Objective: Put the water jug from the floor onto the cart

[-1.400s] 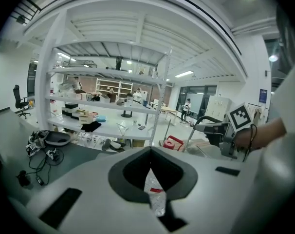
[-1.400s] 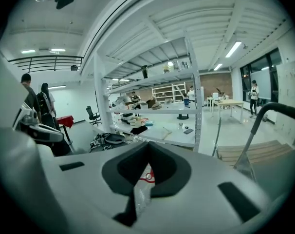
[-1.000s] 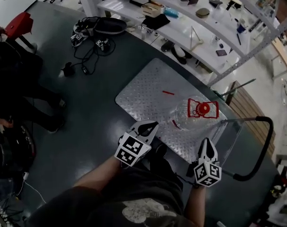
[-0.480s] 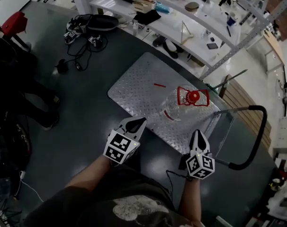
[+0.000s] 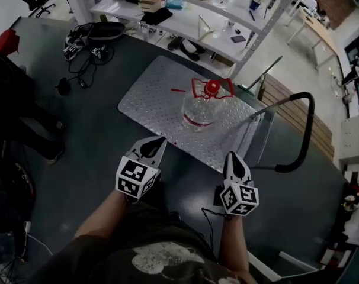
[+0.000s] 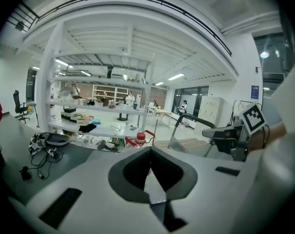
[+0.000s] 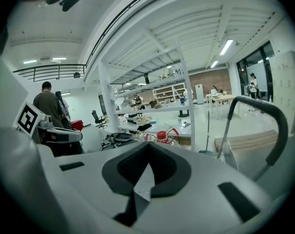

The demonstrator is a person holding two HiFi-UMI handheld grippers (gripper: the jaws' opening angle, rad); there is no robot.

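Note:
The clear water jug [image 5: 198, 109] with a red cap and red handle stands upright on the cart's metal checker-plate deck [image 5: 150, 96]. Both grippers hang on the near side of the cart, off the jug. My left gripper [image 5: 159, 141] is shut and empty, short of the deck's near edge. My right gripper [image 5: 233, 157] is likewise shut and empty, close to the deck's near right corner. The left gripper view shows the jug [image 6: 138, 140] far beyond the closed jaws [image 6: 150, 148]. From the right gripper [image 7: 150, 143] the jug [image 7: 161, 136] also stands at a distance.
The cart's black push handle [image 5: 304, 136] curves up at the right. A white shelving unit [image 5: 185, 7] full of items stands behind the cart. Cables and devices [image 5: 85, 43] lie on the dark floor at left, near a person's legs [image 5: 31, 120]. A wooden pallet [image 5: 295, 108] lies beyond the handle.
Both grippers have drawn back from the cart toward me, staying shut. The jug stays put on the deck and now lies farther from them.

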